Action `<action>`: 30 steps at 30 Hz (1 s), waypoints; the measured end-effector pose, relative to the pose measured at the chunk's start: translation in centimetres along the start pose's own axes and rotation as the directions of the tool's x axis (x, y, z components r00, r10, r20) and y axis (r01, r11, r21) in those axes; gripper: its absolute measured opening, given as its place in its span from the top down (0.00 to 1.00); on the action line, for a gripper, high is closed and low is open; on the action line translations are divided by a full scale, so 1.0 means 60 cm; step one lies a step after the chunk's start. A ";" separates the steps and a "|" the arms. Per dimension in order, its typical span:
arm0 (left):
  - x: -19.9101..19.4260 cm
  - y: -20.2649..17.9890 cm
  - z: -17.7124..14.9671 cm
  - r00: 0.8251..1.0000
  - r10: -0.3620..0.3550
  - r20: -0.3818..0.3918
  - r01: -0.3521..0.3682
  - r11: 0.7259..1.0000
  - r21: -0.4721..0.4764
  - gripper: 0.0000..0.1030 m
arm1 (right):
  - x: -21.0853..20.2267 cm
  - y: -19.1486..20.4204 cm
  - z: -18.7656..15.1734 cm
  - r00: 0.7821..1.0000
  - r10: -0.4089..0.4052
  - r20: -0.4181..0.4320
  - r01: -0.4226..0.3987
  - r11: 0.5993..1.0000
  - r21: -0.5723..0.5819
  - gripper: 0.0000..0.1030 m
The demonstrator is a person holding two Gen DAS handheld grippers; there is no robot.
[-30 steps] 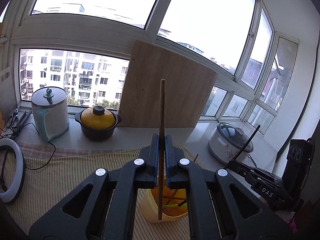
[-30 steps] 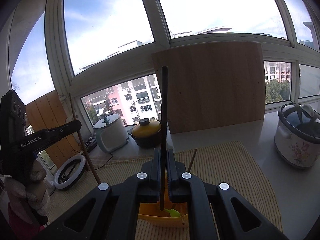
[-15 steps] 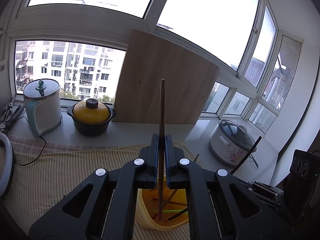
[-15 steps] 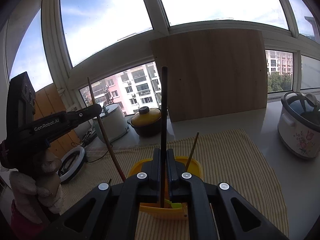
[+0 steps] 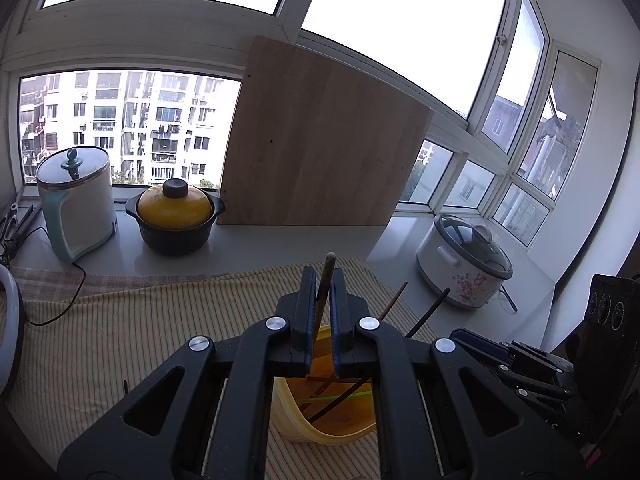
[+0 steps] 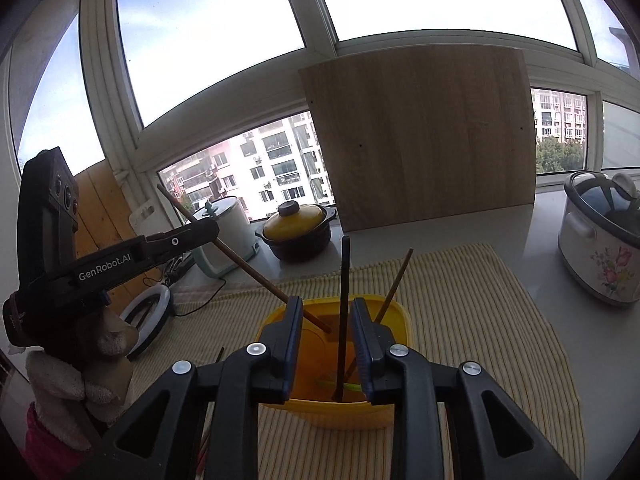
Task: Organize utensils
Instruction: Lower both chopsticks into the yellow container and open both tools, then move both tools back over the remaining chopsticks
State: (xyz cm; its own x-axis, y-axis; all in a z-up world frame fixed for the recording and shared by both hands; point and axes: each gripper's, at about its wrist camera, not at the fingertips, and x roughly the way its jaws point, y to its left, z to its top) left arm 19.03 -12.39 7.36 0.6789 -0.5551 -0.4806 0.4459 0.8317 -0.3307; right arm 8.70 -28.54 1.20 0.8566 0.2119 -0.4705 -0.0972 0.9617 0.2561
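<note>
A yellow container (image 6: 396, 320) stands on the striped cloth just under both grippers. My right gripper (image 6: 326, 306) hangs over its near rim with its jaws opening. A black chopstick (image 6: 344, 312) stands between the pads without touching them, its lower end inside the container. My left gripper (image 5: 323, 276) is shut on a brown chopstick (image 5: 326, 280). In the right wrist view this brown chopstick (image 6: 240, 262) slants down from the left gripper (image 6: 212, 232) into the container. Another brown chopstick (image 6: 394, 286) leans on the far rim.
A white kettle (image 5: 76, 200), a yellow-lidded pot (image 5: 174, 208) and a wooden board (image 5: 320, 140) line the window sill. A flowered rice cooker (image 5: 464, 264) sits at the right. A ring light (image 6: 148, 312) lies left of the cloth (image 5: 160, 320).
My right jaws have parted and the black chopstick has dropped down into the container. My left gripper has come lower and its brown chopstick now slants with its end in the container.
</note>
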 end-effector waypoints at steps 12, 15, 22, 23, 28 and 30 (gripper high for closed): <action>-0.007 0.002 -0.016 0.999 -0.008 -0.037 0.008 1.000 0.007 0.95 | -0.008 0.001 -0.010 1.000 -0.002 -0.006 0.002 1.000 0.013 0.71; -0.020 0.011 -0.018 1.000 -0.002 -0.031 0.002 1.000 0.005 0.95 | -0.013 0.005 -0.013 1.000 0.005 -0.001 -0.005 1.000 0.007 0.71; -0.069 0.054 -0.032 0.999 0.049 -0.016 -0.049 0.999 0.014 0.95 | -0.019 0.034 -0.024 0.999 0.043 -0.005 -0.043 0.999 -0.021 0.69; -0.077 0.063 -0.036 0.998 0.062 -0.015 -0.062 0.998 0.015 0.95 | -0.020 0.041 -0.026 0.999 0.053 -0.006 -0.053 0.998 -0.027 0.69; -0.115 0.118 -0.061 0.990 0.140 -0.013 -0.140 0.990 0.004 0.80 | -0.017 0.081 -0.043 0.994 0.103 -0.027 -0.105 0.992 -0.072 0.59; -0.127 0.142 -0.075 0.985 0.172 -0.020 -0.172 0.985 -0.002 0.71 | -0.014 0.100 -0.051 0.991 0.125 -0.038 -0.128 0.987 -0.093 0.56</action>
State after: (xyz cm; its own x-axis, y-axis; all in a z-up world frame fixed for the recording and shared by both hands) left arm 15.04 -1.13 4.57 0.7336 -0.4037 -0.5466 0.3212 0.9149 -0.2446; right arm 5.86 -22.42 0.55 0.8177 0.3370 -0.4666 -0.2531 0.9386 0.2345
